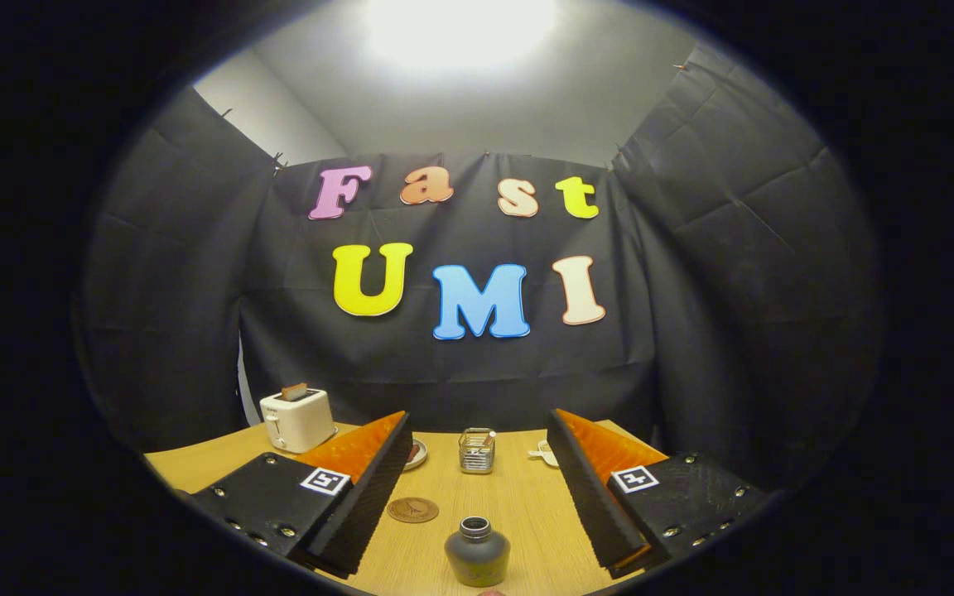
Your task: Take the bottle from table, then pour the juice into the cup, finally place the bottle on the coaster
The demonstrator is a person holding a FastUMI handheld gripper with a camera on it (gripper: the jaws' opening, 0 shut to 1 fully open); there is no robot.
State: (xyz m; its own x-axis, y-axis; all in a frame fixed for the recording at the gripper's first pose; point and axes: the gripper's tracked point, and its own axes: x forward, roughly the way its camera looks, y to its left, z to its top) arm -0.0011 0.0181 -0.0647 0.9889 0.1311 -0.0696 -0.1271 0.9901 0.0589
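A small dark bottle (477, 550) with an open round neck stands upright on the wooden table (518, 505), between my two fingers and close to me. My gripper (477, 488) is open wide, a finger on each side of the bottle and neither touching it. A round brown coaster (412, 509) lies flat on the table just left of the bottle, close to the left finger. A clear glass cup (477, 450) with something inside stands farther back, beyond the fingers.
A white toaster (296, 419) with a slice of bread sticking up stands at the back left of the table. A small plate (416, 454) lies partly behind the left finger. A pale small object (543, 452) sits by the right finger.
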